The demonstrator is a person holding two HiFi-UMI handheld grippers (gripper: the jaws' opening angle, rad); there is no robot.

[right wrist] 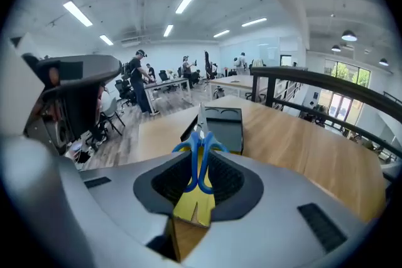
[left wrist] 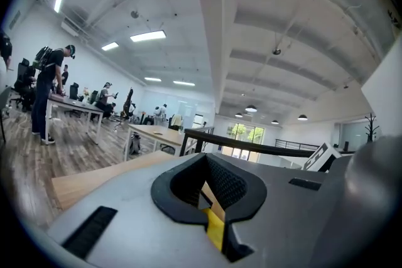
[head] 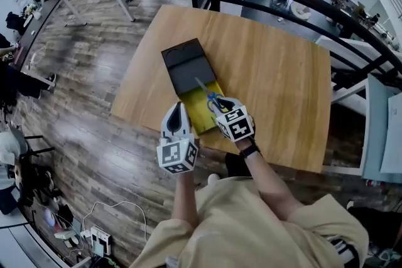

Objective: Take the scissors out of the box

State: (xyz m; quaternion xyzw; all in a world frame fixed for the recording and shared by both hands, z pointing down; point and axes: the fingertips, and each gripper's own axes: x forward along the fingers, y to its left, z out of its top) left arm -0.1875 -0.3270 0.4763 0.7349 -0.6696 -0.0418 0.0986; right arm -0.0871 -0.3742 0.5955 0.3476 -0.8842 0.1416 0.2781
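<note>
Two hand-held grippers at near edge of light wooden table (head: 276, 72), over flat rectangular box (head: 202, 117), black lid (head: 188, 66) laid open at far end, yellow inside. Right gripper (head: 218, 107) clamped on blue plastic loop handles of steel-bladed scissors (right wrist: 200, 148); blades pointing away toward lid, held above yellow tray, apparently clear of it. Left gripper (head: 178, 107) with jaws apart, nothing between, just beside box's left wall; contact not discernible.

Risks, judged: grip on rounded loops only, hence possible pivot or slip under a quick tilt; possible snag of blade tip on lid; box unrestrained near table edge, hence possible slide or drop if caught.

Writing: none legible on box or scissors; only black-and-white square markers on gripper cubes (head: 179, 154).
</note>
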